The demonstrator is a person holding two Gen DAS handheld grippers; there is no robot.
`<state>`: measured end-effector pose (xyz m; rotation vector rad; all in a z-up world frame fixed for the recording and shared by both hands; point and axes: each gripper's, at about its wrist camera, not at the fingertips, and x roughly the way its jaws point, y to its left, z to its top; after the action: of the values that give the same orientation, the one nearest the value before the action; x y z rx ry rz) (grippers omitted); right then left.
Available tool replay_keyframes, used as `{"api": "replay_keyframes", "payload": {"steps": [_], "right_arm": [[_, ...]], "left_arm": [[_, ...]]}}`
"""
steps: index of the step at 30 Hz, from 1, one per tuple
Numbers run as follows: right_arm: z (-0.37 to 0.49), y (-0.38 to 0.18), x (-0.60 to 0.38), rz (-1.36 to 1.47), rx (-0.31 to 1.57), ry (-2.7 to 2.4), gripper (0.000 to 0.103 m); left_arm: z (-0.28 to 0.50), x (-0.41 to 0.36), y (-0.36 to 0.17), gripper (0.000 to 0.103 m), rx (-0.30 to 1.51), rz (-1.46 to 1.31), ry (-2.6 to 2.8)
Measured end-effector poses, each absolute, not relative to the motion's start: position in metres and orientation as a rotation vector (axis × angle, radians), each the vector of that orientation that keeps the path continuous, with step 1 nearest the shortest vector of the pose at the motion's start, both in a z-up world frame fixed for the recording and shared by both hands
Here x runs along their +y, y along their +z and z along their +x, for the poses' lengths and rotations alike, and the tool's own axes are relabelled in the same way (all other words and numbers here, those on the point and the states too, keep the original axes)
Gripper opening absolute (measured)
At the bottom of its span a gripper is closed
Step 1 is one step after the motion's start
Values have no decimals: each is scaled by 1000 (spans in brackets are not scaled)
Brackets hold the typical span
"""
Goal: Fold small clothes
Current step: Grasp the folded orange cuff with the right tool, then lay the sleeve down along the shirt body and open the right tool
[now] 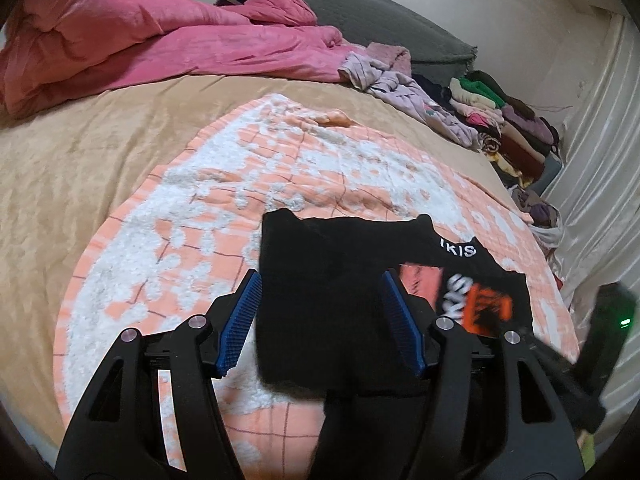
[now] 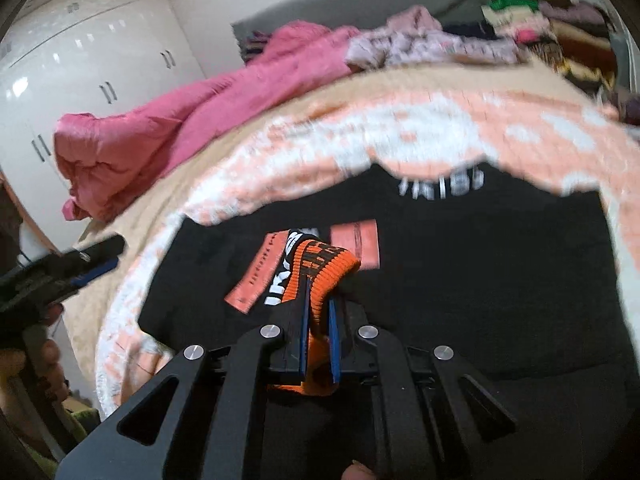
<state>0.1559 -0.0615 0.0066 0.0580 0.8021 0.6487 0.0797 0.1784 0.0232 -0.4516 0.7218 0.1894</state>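
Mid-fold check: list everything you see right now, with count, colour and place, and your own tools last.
black garment: one, black with white lettering and orange print, on the towel
peach towel: one, peach and white, spread on the bed
bed cover: one, tan, under the towel
pink duvet: one, pink, bunched at the far side of the bed
lilac clothes: loose heap, lilac, beside the duvet
folded pile: one stack, mixed colours, along the bed's far right edge
wardrobe: white, behind the bed
left tool: open, over the garment
right tool: shut on the garment's orange-printed fold
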Motion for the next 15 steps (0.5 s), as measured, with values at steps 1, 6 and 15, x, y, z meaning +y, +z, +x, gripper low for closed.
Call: {"api": "replay_keyframes", "payload": {"steps": [1,6,15], "right_arm": [[155,14,-64,48,776,648,7],[164,47,-82,11,684,608,7],[186,63,-133,-32,626,466,7]], "left_arm": [[78,179,24,54,720,-453,192],[75,181,25,54,714,-464,195],[80,170,22,54,727,-452,174]]}}
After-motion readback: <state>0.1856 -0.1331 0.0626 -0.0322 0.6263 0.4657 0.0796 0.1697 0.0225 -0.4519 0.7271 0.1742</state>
